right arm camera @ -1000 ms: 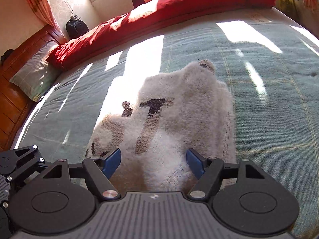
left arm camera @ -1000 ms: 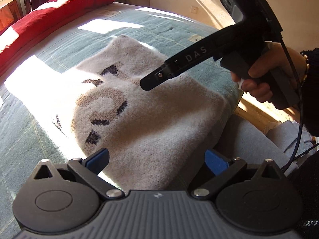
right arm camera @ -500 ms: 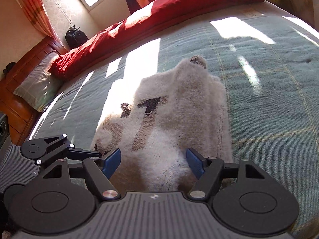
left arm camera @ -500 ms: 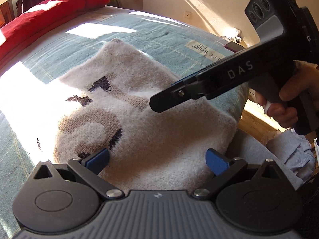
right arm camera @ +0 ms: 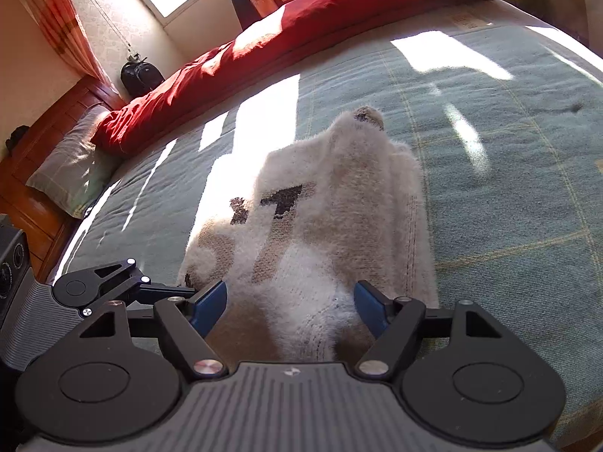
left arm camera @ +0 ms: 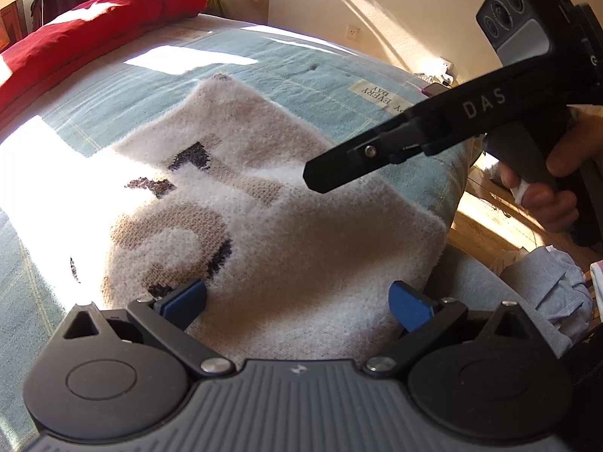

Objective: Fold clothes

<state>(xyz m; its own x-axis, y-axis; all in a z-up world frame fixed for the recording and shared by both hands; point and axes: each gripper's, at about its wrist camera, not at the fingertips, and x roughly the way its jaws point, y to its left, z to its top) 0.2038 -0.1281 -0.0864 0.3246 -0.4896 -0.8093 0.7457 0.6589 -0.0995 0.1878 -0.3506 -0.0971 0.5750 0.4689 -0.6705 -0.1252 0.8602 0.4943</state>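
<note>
Both grippers have pulled back from the sweater (left arm camera: 264, 226) on the bed (right arm camera: 508, 188). The left gripper (left arm camera: 297, 301) and right gripper (right arm camera: 290, 301) hang wide open, empty. This fold looks finished.

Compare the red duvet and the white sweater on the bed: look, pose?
The red duvet is plain red, bunched in a long roll along the bed's far edge; the white sweater is fuzzy cream with tan and black knit lettering. The duvet lies clear of both grippers; the sweater sits between the open fingers of the left gripper and right gripper. Both rest on the teal bedcover.
</note>
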